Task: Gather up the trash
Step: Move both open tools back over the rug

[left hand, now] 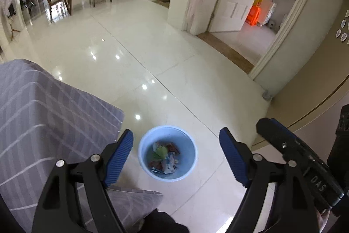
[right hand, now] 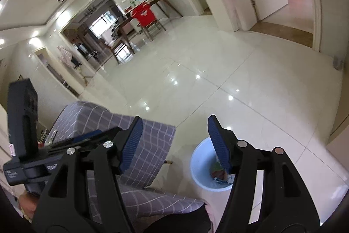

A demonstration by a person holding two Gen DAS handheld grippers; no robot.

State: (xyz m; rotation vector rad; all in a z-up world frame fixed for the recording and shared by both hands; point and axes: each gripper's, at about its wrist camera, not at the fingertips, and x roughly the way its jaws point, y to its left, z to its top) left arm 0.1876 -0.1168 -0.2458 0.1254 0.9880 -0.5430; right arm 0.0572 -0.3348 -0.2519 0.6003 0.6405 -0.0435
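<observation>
Bin [left hand: 167, 153], pale blue, on bare tiled floor [left hand: 165, 62] beside checked grey bedcover edge [left hand: 54, 115]; trash [left hand: 164, 156] inside. Left gripper [left hand: 176, 156] fingers spread, empty, above it. Right gripper [right hand: 174, 143] fingers apart, empty.

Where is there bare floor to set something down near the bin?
Bare tiles run from the blue bin out to the doorway and the far dining table. It is crowded on the bin's left, where the grey checked sofa stands close beside it.
</observation>
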